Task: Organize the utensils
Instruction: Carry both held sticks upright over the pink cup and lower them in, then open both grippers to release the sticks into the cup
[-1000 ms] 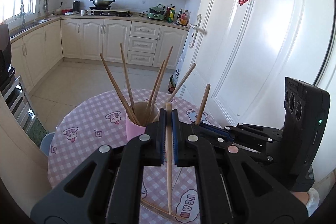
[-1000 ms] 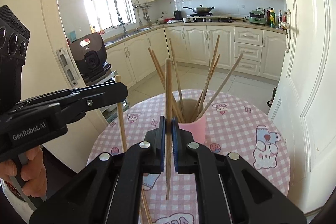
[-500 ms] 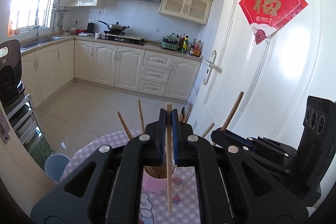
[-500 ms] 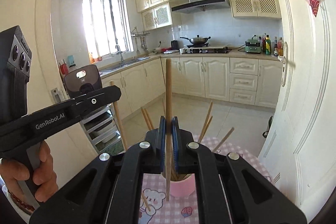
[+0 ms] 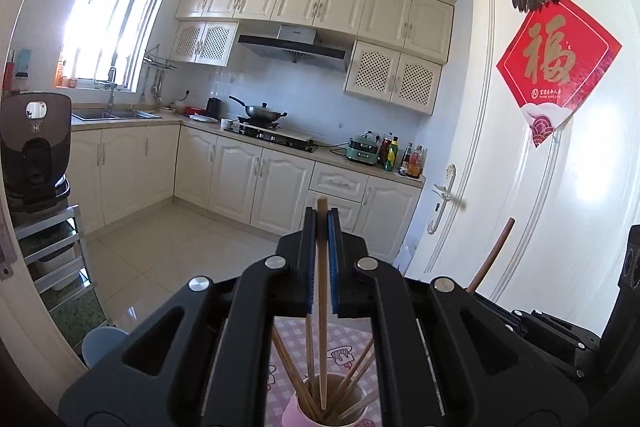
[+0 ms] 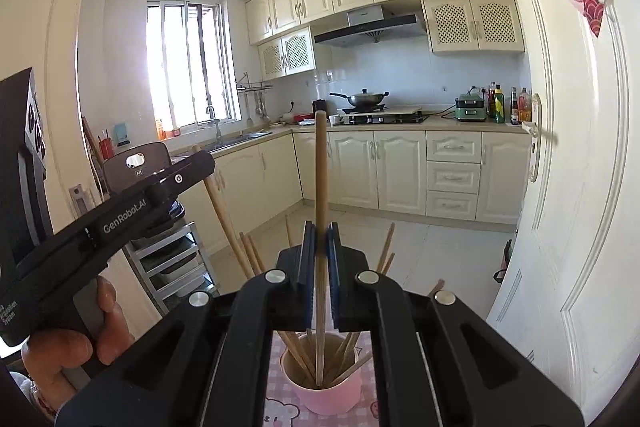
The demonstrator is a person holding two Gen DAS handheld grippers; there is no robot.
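Observation:
In the left wrist view my left gripper (image 5: pixel 321 223) is shut on a pale wooden chopstick (image 5: pixel 322 307) that stands upright. Its lower tip hangs at the mouth of a pink cup (image 5: pixel 294 413) holding several chopsticks. The right gripper's body (image 5: pixel 540 331) shows at the right with its chopstick's dark end (image 5: pixel 494 253). In the right wrist view my right gripper (image 6: pixel 320 231) is shut on another upright chopstick (image 6: pixel 321 167), tip over the same pink cup (image 6: pixel 332 401). The left gripper (image 6: pixel 120 215), held by a hand (image 6: pixel 76 347), comes in from the left with its chopstick (image 6: pixel 222 211).
The cup stands on a round table with a pink checked cloth (image 5: pixel 348 341). A white door (image 5: pixel 560 187) is close on the right. A metal rack (image 5: pixel 52 259) with a dark appliance (image 5: pixel 36 147) is on the left, with a blue stool (image 5: pixel 100 343) beside the table.
Both grippers rose and tipped upward with their chopsticks. The cup and table slid to the bottom of both views, and the chopstick tips now hang over the cup's mouth.

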